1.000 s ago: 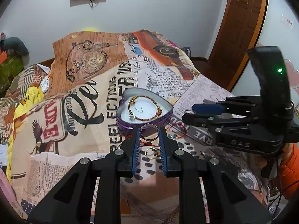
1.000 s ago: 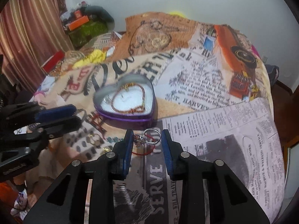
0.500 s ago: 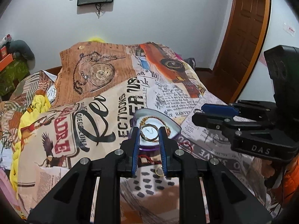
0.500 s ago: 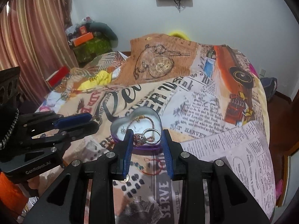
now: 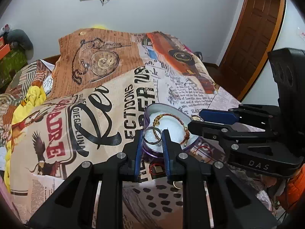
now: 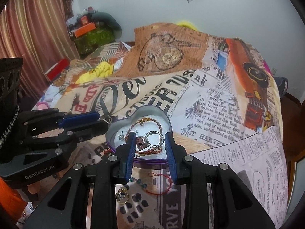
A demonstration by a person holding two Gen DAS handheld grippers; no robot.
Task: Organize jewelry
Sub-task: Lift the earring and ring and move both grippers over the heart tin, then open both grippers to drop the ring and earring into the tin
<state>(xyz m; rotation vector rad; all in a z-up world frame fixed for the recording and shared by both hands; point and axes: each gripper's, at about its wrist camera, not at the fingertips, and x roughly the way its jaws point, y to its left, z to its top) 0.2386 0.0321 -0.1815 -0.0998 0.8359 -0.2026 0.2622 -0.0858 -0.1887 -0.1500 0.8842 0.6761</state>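
A purple heart-shaped tin [image 5: 152,153] [image 6: 122,123] with white lining sits on the printed bedspread and holds a gold and red bracelet [image 5: 171,117] [image 6: 146,121]. My left gripper [image 5: 152,138] is shut on a plain silver ring [image 5: 152,137], held just above the tin's near edge. My right gripper [image 6: 149,141] is shut on a silver ring with a pink stone [image 6: 143,141], held over the tin. The right gripper also shows at the right of the left wrist view [image 5: 198,119].
On the bedspread near the tin lie a red cord bracelet [image 6: 162,185], teal beads [image 6: 138,181], a gold ring [image 6: 122,195] and a copper coil [image 5: 155,168]. A wooden door [image 5: 253,32] stands at right. Cluttered boxes [image 6: 89,34] and curtains are at left.
Both grippers lifted their rings off the bedspread and moved forward to the tin. Each ring now hangs over the tin's opening.
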